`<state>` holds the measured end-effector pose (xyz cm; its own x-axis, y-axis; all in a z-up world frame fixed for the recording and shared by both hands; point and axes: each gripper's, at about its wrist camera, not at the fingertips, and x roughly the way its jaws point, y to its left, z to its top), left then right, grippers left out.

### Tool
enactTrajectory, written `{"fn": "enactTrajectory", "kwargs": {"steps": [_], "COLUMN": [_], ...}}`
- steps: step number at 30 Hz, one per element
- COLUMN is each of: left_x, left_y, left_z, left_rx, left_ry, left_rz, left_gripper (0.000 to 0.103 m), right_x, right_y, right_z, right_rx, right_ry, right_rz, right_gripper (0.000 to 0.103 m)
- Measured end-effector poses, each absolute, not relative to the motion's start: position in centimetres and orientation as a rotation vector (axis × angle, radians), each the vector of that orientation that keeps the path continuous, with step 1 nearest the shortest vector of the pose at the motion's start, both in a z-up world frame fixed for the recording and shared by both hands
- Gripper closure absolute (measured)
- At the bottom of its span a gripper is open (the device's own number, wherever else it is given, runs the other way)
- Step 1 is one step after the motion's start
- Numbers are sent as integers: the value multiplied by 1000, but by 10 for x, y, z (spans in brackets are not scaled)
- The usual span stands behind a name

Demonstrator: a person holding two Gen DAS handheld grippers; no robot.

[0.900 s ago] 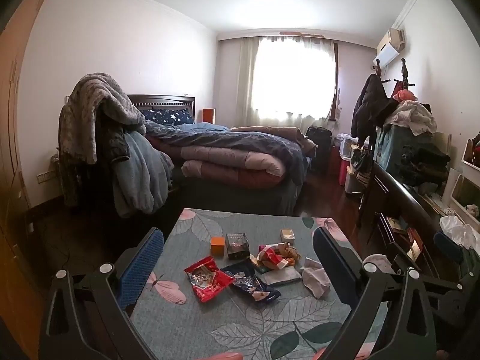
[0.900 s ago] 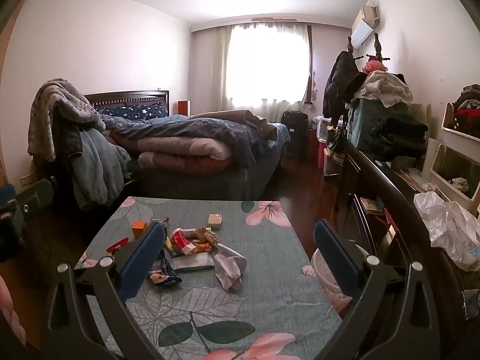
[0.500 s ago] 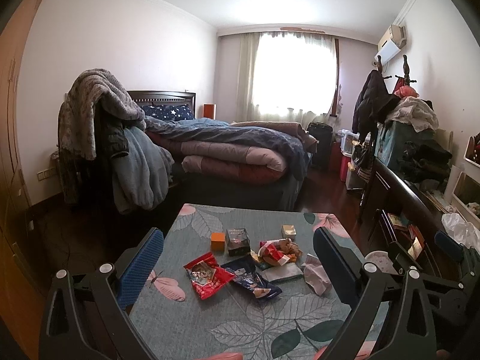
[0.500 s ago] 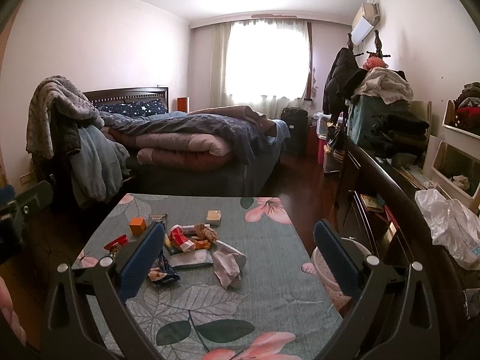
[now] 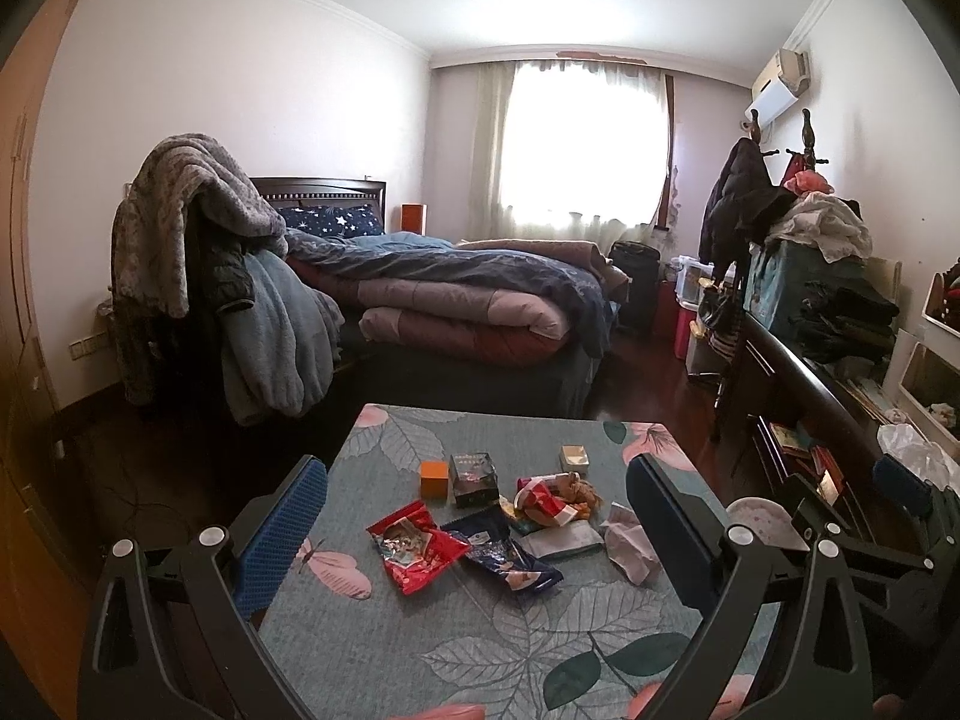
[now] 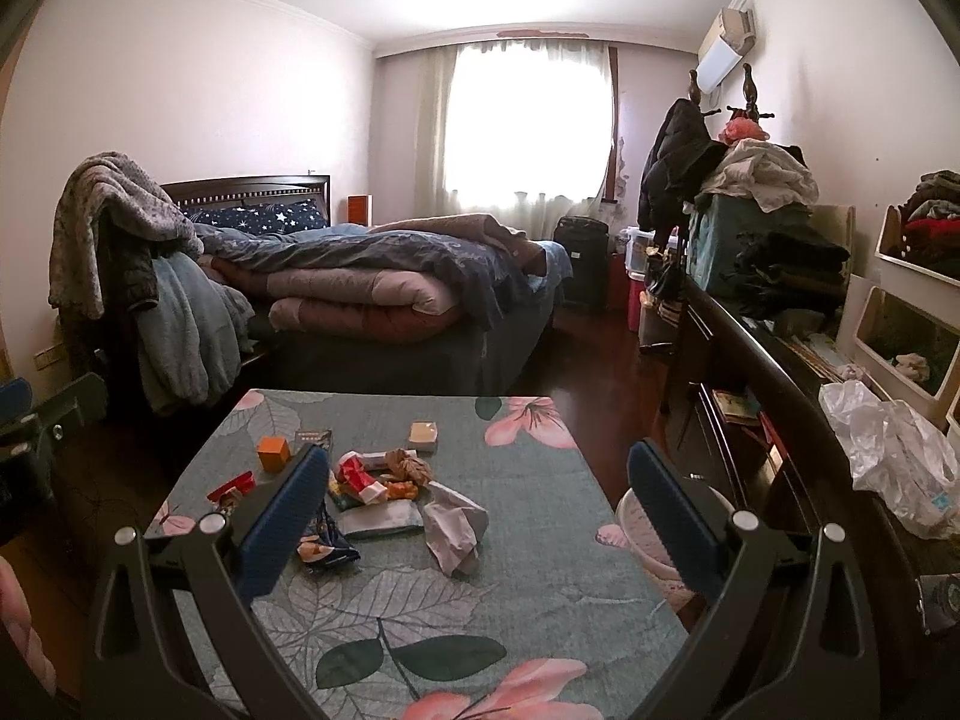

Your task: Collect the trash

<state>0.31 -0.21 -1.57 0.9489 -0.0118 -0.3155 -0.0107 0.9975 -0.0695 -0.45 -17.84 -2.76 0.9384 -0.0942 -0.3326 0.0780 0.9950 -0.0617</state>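
Trash lies in a heap on the floral tablecloth: a red snack wrapper, a dark blue wrapper, a crumpled tissue, a red-and-brown wrapper pile, an orange box, a dark box and a small tan box. My left gripper is open and empty, above the table's near side. My right gripper is open and empty; the tissue lies between its fingers in that view. A pink-white bin stands by the table's right edge.
A bed with piled quilts stands beyond the table. A chair draped in blankets is at the left. A dark dresser with clothes and a white plastic bag runs along the right wall.
Both grippers have tilted slightly downward, so the room and table sit a little higher in view. The trash has not moved.
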Motion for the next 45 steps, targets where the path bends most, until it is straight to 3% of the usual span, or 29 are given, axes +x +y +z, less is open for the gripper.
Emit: {"fn": "enactTrajectory", "kwargs": {"steps": [18, 32, 42, 45], "left_x": [37, 143, 216, 217], "left_y": [13, 38, 55, 60], "left_z": [-46, -169, -213, -224], "left_rx": [-75, -105, -236, -272], "left_ry": [396, 758, 900, 942], "left_rz": [50, 158, 312, 326], "left_gripper": [4, 4, 4, 11], "right_x": [38, 100, 137, 148], "right_y": [-175, -184, -175, -168], "right_z": [-53, -122, -151, -160], "right_rx": [-42, -67, -75, -78], "right_ry": [441, 605, 668, 697], "right_rz": [-67, -42, 2, 26], "right_gripper": [3, 3, 3, 3]}}
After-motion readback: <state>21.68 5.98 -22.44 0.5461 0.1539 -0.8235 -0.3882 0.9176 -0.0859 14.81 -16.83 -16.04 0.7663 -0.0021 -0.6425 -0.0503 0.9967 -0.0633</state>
